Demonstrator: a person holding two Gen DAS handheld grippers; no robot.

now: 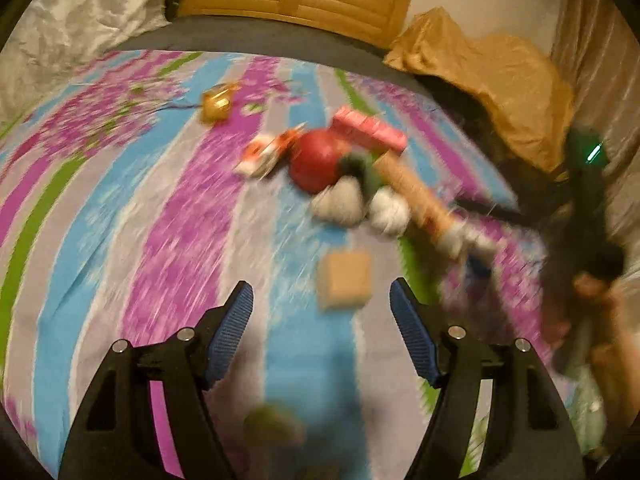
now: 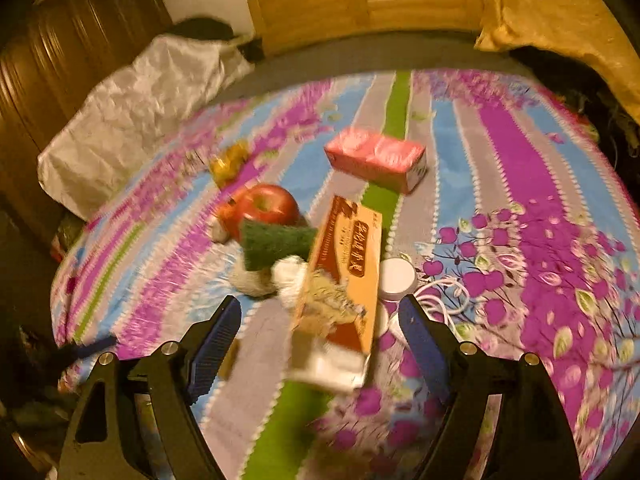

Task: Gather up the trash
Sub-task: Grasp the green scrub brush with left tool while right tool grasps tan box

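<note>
Plainly, from the left wrist, the left gripper (image 1: 322, 316) stood wide apart and empty over the bedspread (image 1: 100, 208), a small tan block (image 1: 344, 280) lying ahead between its fingers, the crumpled tissues (image 1: 340, 200) farther toward the middle. From the right wrist, the right gripper (image 2: 320, 328) gaped too, clasping nothing, the long orange carton (image 2: 348, 272) lying between its fingers on the bedspread's middle. That carton looked light, thin-walled and crushable; across its narrow width near the close end seemed best.
</note>
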